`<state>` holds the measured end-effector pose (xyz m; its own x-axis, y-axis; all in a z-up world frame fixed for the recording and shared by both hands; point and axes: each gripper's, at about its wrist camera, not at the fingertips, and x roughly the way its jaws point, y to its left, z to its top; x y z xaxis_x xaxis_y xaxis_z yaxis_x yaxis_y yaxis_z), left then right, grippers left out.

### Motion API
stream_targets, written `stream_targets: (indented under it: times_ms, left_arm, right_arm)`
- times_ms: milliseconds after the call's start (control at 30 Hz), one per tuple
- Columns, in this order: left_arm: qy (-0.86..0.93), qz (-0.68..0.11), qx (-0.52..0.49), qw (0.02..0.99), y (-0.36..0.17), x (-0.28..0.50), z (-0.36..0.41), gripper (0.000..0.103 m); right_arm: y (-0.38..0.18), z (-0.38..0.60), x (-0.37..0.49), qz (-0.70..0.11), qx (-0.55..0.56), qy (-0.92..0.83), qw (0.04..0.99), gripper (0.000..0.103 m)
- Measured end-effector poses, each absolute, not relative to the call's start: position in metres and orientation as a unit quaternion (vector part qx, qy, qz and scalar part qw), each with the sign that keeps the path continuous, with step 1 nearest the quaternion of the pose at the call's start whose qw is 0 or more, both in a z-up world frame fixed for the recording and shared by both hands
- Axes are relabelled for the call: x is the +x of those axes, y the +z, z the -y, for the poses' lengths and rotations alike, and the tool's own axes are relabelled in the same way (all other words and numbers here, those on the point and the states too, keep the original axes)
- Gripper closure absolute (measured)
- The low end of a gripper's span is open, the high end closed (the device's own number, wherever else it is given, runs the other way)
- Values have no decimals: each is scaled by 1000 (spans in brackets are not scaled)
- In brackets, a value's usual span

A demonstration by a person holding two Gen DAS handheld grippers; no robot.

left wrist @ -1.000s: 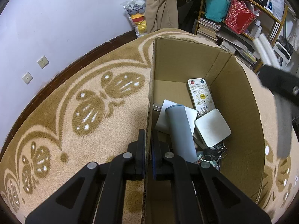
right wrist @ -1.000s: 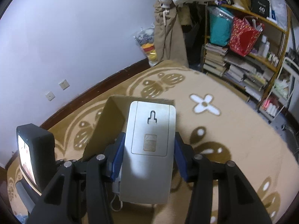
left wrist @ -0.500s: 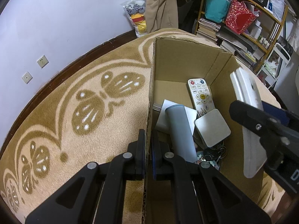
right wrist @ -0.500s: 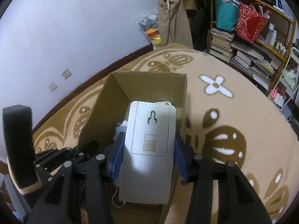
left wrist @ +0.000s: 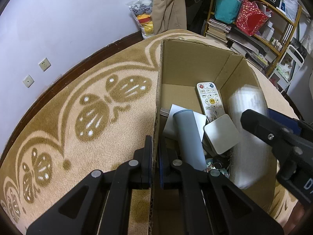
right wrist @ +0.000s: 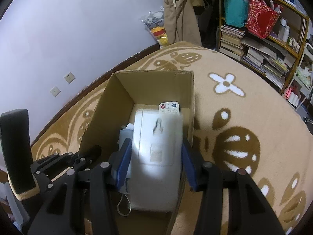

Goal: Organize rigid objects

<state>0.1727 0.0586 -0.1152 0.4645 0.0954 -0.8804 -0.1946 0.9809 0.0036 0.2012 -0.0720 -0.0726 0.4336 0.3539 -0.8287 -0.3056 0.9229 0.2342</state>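
An open cardboard box (left wrist: 195, 64) stands on the patterned carpet. My left gripper (left wrist: 154, 150) is shut on its left wall, one finger outside and one inside. My right gripper (right wrist: 156, 156) is shut on a flat white plastic device (right wrist: 158, 137), held tilted over the right side of the box. In the left wrist view the white device (left wrist: 246, 129) is blurred against the right wall. Inside the box lie a white remote (left wrist: 210, 99), a blue-grey cylinder (left wrist: 188, 137), a white square case (left wrist: 221, 133) and small items beneath them.
Beige carpet (left wrist: 97, 117) with brown patterns surrounds the box. A wooden shelf (left wrist: 254, 25) with books and bags stands at the back right. A bag of plush toys (left wrist: 144, 17) and a hanging coat (left wrist: 168, 4) are against the lilac wall.
My right gripper has come down with the white device, from above the box to inside its opening. The left gripper has stayed clamped on the box wall.
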Motion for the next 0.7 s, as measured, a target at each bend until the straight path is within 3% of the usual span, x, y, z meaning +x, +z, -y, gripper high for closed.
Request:
stream_targets:
  times_ms: [167,233,300,633,700]
  left_arm:
    - [83,-511,-45,854,-116,173,-59,98]
    - [83,-512,-46,854,-116,173,-60,98]
    - [83,-511,-46,854,-116,172,-60,98]
    - [86,-478,-30,873,-86,160,-56,91]
    - [86,-472,-25,877,-78,157,-55,89]
  right_arm:
    - [-67,77,198,-495,33,195,846,49]
    - [-63,80,197,-494,38,198,846,43]
    - [-58,85,195,-489,40,194,850,28]
    - [-36,115,182,-467,40,168,867,12]
    - [-34,121,177,-462,40,161,871,2]
